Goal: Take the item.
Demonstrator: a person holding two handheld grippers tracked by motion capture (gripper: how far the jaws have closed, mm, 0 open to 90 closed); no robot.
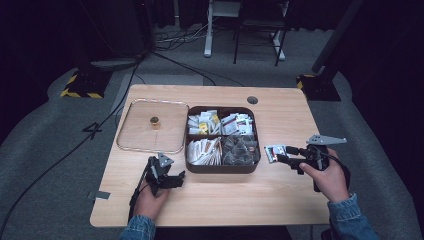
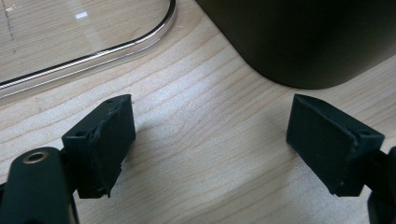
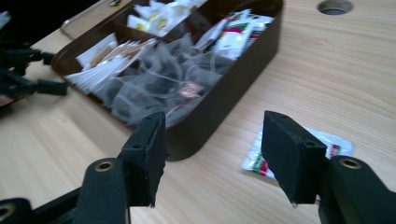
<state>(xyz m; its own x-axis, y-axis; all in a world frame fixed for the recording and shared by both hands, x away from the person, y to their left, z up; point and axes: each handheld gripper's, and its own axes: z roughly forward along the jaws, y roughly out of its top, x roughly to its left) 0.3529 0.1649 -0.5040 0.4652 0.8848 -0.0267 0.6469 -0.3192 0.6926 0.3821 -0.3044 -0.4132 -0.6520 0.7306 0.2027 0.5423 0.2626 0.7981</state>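
Both tongs are open and hold nothing, one on each side of the brown box.

The left tongs are spread wide, low over the bare tabletop, near the corner of the box and the edge of the clear lid; the jaws touch nothing. The right tongs are also open, with a clear gap between the jaws, and they are just above the tabletop beside the box wall. A small white packet lies flat on the tabletop just right of the box; the right jaw covers a part of it, so I cannot read its print. The box holds sachets and dark mesh tea bags in four compartments, but their labels are too blurred to make out.
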